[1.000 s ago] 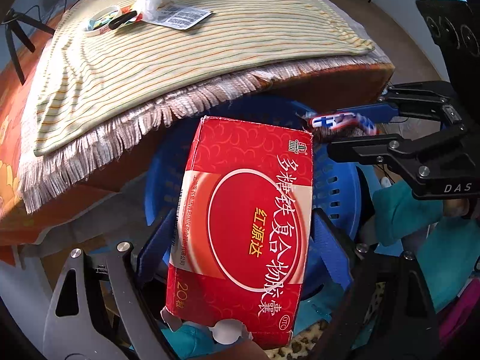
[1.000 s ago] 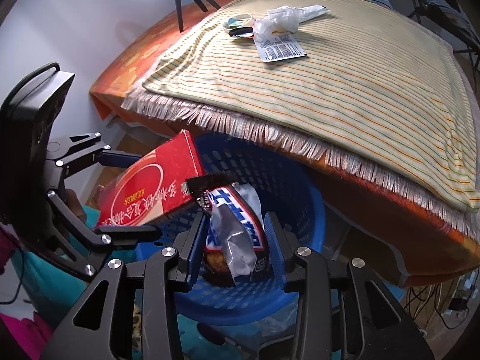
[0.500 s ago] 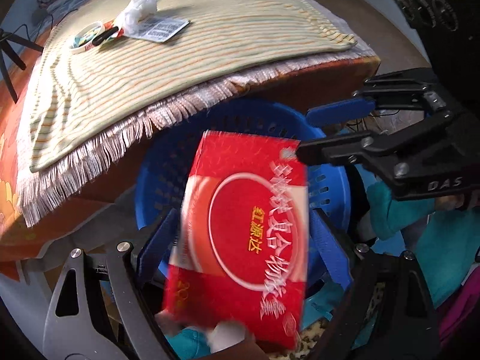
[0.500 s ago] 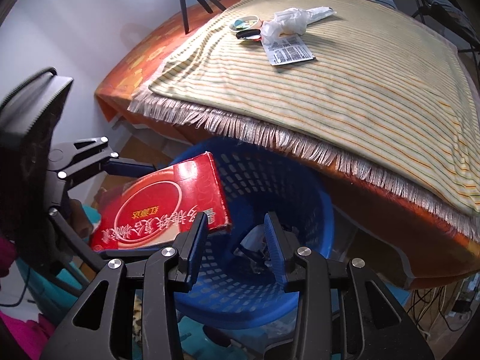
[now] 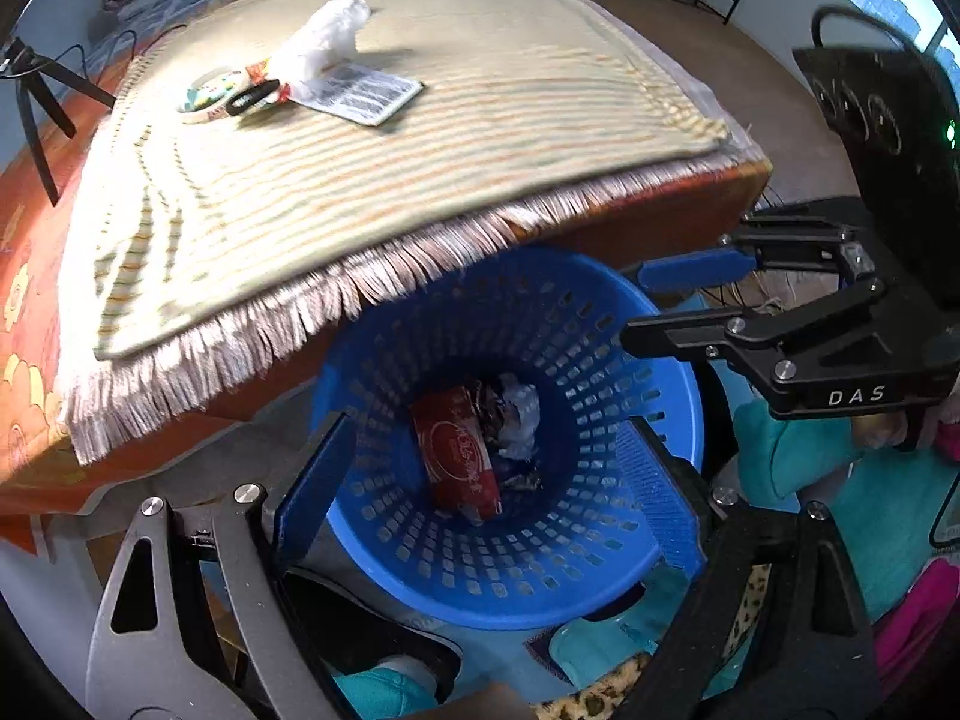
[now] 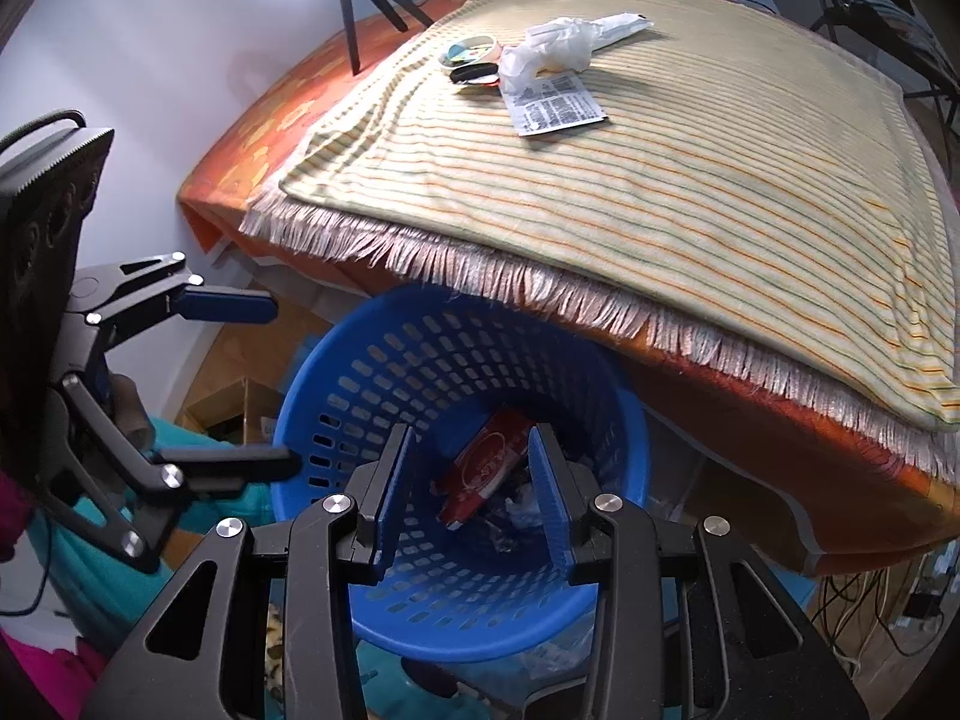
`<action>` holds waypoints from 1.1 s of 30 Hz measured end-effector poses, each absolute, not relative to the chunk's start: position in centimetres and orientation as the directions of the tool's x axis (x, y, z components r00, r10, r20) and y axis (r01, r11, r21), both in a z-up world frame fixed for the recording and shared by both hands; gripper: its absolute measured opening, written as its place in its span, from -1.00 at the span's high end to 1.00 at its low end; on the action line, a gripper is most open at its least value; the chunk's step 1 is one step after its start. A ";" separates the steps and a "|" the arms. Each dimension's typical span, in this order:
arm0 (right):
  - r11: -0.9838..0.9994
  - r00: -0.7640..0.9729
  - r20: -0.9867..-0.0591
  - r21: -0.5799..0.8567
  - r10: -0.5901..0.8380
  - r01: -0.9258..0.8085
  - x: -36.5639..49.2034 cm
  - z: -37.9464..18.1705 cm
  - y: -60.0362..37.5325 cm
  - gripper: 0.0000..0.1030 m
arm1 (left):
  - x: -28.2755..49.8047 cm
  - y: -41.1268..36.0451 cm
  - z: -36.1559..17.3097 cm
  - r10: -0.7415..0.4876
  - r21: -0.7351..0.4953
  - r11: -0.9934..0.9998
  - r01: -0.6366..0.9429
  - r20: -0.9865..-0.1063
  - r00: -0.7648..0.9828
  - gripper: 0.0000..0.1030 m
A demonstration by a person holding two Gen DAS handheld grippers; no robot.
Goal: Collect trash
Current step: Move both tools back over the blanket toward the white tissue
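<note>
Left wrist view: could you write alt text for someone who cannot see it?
Open left tongs hover over a blue basket holding a red box and crumpled wrappers. Behind, more litter lies on a striped, fringed cloth; the open right tongs reach in from the right.

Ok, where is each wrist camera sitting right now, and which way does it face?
Left wrist: above the blue basket, facing down past the open left gripper; right gripper enters from the right.
Right wrist: above the basket too, behind the open right gripper; left gripper at left.
Shared: basket, red box inside, striped cloth.
</note>
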State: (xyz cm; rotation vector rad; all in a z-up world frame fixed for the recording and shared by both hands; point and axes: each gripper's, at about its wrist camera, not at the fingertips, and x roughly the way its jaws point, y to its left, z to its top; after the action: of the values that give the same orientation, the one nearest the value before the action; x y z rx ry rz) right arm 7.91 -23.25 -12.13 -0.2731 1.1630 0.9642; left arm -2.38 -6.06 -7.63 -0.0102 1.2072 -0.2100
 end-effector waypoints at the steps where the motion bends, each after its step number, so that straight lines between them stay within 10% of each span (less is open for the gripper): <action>1: 0.591 0.069 -0.865 0.279 0.497 -0.757 8.0 -12.1 -23.3 0.28 | -2.2 -5.8 -7.4 -0.164 -0.118 0.982 0.150 -0.924 0.346 -0.76; 33: 0.632 0.201 -0.827 0.221 0.525 -0.742 17.4 -7.0 -18.0 -0.08 | 10.1 6.0 -2.6 -0.063 -0.122 0.988 -0.096 -0.881 0.470 -0.56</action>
State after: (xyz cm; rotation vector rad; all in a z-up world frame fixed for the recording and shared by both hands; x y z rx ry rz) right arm 17.38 -17.96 -6.99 -0.2467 1.0389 0.8978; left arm 10.11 5.99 -2.58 -0.1627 1.0829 0.0202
